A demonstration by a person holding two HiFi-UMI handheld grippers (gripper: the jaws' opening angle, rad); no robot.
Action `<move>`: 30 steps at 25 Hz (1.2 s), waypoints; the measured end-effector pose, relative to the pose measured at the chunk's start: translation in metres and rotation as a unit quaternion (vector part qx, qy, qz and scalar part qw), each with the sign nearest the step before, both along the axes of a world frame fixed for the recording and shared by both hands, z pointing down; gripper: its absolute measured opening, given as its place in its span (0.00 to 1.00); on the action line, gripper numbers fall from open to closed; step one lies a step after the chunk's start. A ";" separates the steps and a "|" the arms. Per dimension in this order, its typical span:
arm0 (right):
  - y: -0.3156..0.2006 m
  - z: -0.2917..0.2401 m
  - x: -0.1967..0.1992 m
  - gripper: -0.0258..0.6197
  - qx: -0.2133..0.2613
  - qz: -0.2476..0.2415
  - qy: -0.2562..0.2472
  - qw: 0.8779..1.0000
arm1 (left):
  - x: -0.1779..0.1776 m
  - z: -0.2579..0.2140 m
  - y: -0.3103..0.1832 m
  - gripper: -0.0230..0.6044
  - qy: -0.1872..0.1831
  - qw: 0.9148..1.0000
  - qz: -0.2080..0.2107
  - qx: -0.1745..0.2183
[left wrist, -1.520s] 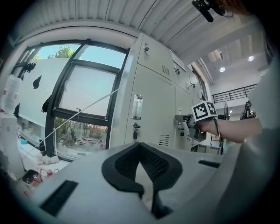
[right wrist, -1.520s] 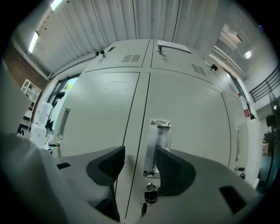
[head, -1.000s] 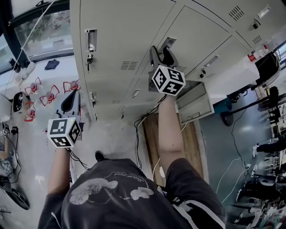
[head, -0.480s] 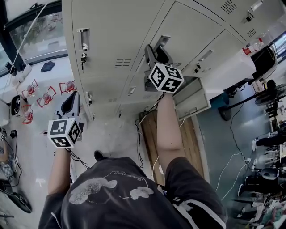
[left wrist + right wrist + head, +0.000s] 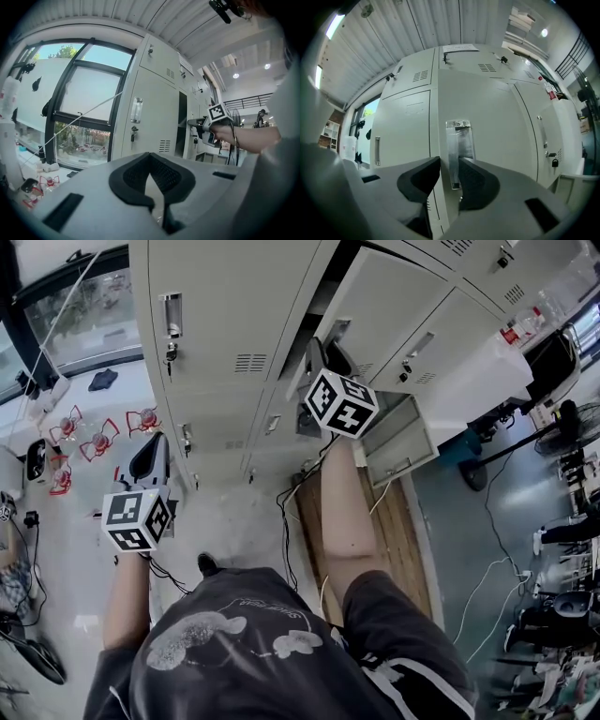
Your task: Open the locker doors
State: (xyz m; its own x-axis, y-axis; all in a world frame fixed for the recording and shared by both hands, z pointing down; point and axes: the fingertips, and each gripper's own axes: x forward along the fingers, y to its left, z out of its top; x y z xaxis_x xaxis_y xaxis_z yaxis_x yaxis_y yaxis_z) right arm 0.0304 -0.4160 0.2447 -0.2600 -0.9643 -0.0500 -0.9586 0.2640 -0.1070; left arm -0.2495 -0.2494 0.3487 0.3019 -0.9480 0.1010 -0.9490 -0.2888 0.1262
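Note:
A bank of grey lockers (image 5: 234, 296) fills the top of the head view. My right gripper (image 5: 328, 345) is at the metal handle (image 5: 457, 145) of one locker door (image 5: 394, 306). That door stands ajar, with a dark gap (image 5: 182, 124) beside it. In the right gripper view the jaws are closing, and the door's edge and handle sit between the pads (image 5: 476, 180), which press on them. My left gripper (image 5: 153, 442) hangs low at the left, away from the lockers. Its jaws (image 5: 158, 206) are shut with nothing between them.
The neighbouring locker has a handle with a key (image 5: 170, 320). A lower locker door (image 5: 398, 442) hangs open on the right. Cables (image 5: 291, 512) and a wooden board (image 5: 375, 521) lie on the floor. Red clips (image 5: 103, 442) sit below the window at the left.
The gripped locker door has swung further out, and a dark gap has opened at its edge. My right gripper has moved a little left with it. The left gripper has stayed put.

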 end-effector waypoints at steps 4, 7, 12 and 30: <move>0.018 0.001 0.008 0.26 -0.008 -0.014 0.003 1.000 | 0.006 0.002 0.019 0.05 -0.001 1.000 -0.005 0.001; 0.030 0.000 0.017 0.26 -0.005 -0.018 0.008 1.000 | 0.012 0.002 0.031 0.05 -0.006 1.000 -0.006 0.002; 0.051 -0.001 0.029 0.27 0.010 -0.003 0.029 1.000 | 0.022 0.008 0.052 0.05 -0.008 1.000 -0.012 0.002; 0.131 -0.001 0.113 0.18 0.036 0.055 0.080 0.995 | 0.102 0.028 0.119 0.05 0.021 1.000 0.016 -0.006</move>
